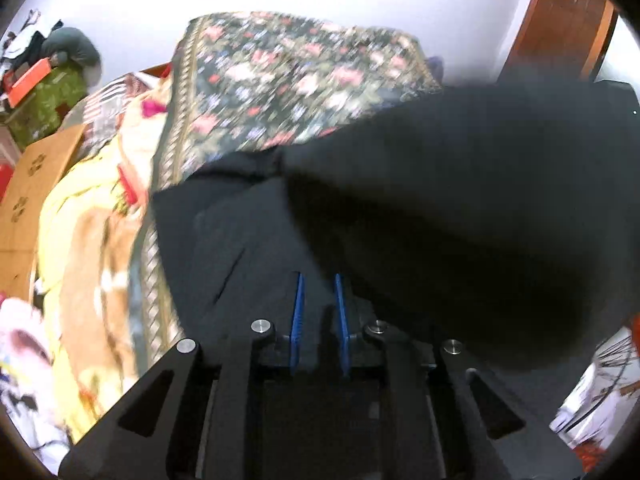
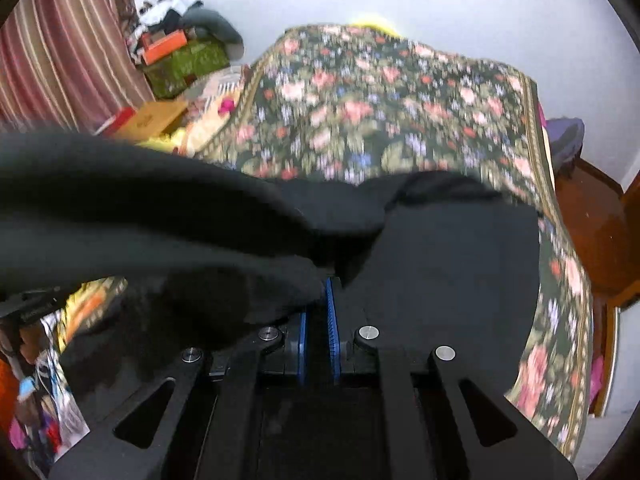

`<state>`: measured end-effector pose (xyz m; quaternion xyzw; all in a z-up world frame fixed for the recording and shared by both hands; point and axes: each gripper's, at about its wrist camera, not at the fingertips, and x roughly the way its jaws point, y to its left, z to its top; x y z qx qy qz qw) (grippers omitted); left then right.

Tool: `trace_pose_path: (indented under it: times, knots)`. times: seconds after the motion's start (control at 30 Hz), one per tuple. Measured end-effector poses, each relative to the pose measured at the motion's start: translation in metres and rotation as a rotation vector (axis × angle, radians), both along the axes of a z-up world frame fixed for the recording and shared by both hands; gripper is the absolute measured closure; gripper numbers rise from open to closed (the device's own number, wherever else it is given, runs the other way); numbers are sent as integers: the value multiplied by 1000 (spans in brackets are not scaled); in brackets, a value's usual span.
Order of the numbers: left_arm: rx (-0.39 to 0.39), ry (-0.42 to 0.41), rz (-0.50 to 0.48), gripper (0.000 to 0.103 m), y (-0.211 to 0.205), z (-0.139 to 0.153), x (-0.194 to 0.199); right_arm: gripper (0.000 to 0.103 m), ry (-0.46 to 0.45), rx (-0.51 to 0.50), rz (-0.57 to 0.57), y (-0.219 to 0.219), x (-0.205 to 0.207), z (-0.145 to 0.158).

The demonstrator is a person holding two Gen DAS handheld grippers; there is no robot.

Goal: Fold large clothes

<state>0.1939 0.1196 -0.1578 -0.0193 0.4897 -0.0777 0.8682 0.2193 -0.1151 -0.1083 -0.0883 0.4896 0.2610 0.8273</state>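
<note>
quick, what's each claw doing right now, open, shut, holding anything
Left claw: pads slightly apart over the black garment; whether they pinch it cannot be told.
Right claw: shut on the black garment.

Floral bedspread (image 2: 384, 112) covers the bed, bordered by a striped gold edge. Striped curtain (image 2: 60, 60) hangs at left. Orange box (image 2: 164, 46) rests on a green printed box (image 2: 188, 66). Cardboard box (image 1: 36, 188) beside yellow bedding (image 1: 72, 216)

I count one black garment (image 2: 440, 280), one floral bedspread (image 2: 380, 120), two grippers, left (image 1: 319, 280) and right (image 2: 326, 280), and one orange box (image 2: 164, 46).
</note>
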Motion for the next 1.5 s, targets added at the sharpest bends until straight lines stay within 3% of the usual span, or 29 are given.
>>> trace_pose_path:
  times: [0.13, 0.3, 0.43, 0.47, 0.57, 0.63, 0.67, 0.77, 0.83, 0.93, 1.1, 1.17, 1.3, 1.5]
  knots:
    - [57, 23, 34, 89, 11, -8, -10, 95, 17, -50, 31, -9, -17, -8]
    - [69, -26, 48, 88, 12, 4, -13, 95, -23, -95, 20, -19, -31, 12]
    - [57, -90, 35, 73, -3, 23, -10, 94, -64, -20, 14, -18, -33, 42]
    - [49, -107, 27, 71, -8, 27, -7, 93, -69, 6, 16, -15, -33, 48]
    - [24, -127, 3, 70, -21, 31, -3, 76, -84, 64, 37, 0, -35, 55]
    - [17, -126, -11, 68, -32, 28, 1, 61, -92, 69, 55, 13, -39, 52]
    - [17, -124, -14, 66, -35, 25, 2, 60, -94, 58, 71, 22, -40, 47]
    - [19, -89, -11, 63, -44, 4, 6, 60, -64, 8, 115, 39, -44, 26]
    - [-11, -34, -5, 59, -45, -18, 7, 60, -18, -27, 128, 46, -45, 5]
    - [-42, -19, 15, 56, -43, -30, 4, 59, 23, -58, 123, 45, -47, -17]
    - [10, -46, 13, 56, -39, -14, 3, 59, 34, -5, 103, 29, -42, -1]
    - [0, -69, 39, 54, -25, -2, 2, 59, 6, 19, 74, 18, -39, 13]
    - [5, -134, 159, 36, 18, 17, -2, 59, -66, 46, 19, -7, -32, 36]
    - [-5, -91, 365, 35, 93, 7, -2, 49, -132, 34, -134, -56, -16, 53]
